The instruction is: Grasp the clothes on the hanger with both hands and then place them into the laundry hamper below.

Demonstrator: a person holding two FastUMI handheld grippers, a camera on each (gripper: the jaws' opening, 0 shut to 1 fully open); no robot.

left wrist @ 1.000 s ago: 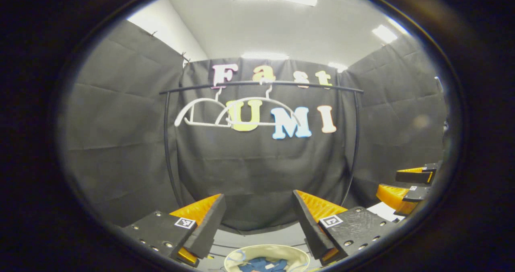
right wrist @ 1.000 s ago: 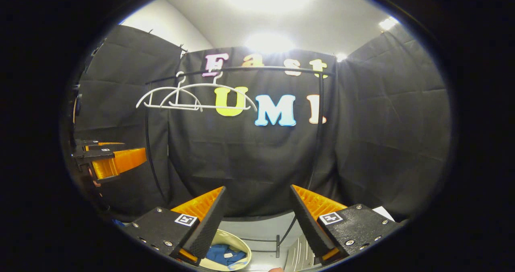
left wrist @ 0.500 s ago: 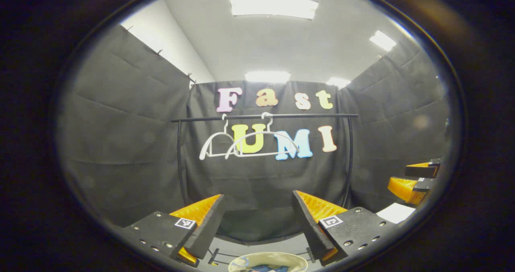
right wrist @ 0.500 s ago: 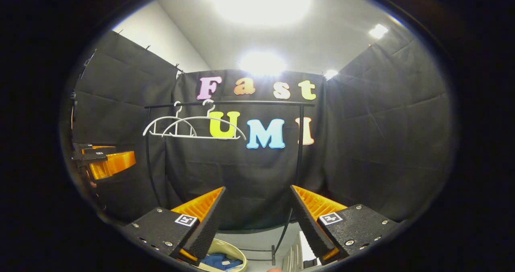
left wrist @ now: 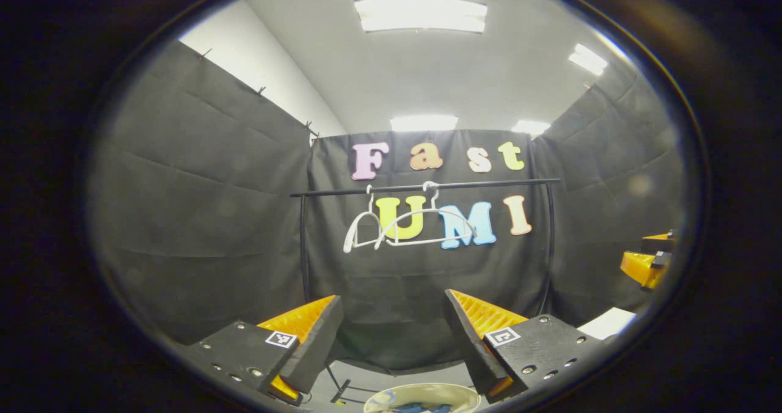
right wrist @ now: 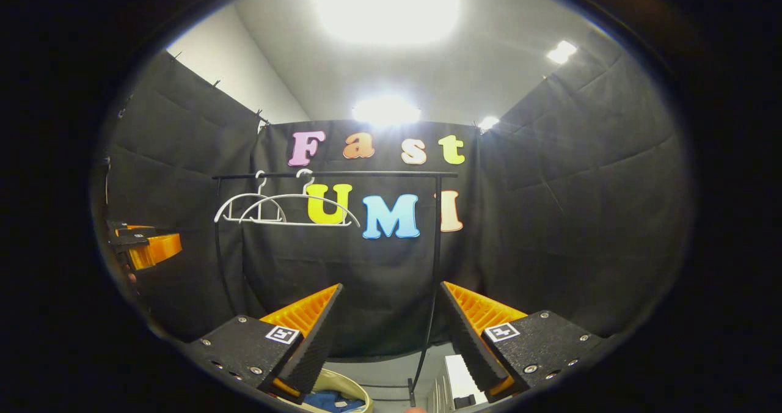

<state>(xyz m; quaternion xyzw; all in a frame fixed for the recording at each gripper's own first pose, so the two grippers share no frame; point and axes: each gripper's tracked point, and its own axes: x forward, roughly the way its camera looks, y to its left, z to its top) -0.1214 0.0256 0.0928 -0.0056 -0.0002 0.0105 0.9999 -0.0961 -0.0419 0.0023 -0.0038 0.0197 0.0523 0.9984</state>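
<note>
Left claw (left wrist: pixel 391 339) wide, empty | right claw (right wrist: pixel 391 333) wide, empty | clothes (right wrist: pixel 324 399) lay in hamper (left wrist: pixel 421 394) below bare hangers (right wrist: pixel 284 208) | risk I judged: loose cloth overhanging rim could slip out.

both views face rack (left wrist: pixel 427 186), far off

A: Where do the hangers (left wrist: pixel 410 230) sit?
B: On the rail (left wrist: pixel 424 187), toward its left end, in front of the back wall.
A: And the laundry hamper (left wrist: pixel 423 397)?
B: On the floor below, nearer than the rail, with clothes (right wrist: pixel 327 400) inside it. In the left gripper view it lies between the left tongs (left wrist: pixel 391 343).
</note>
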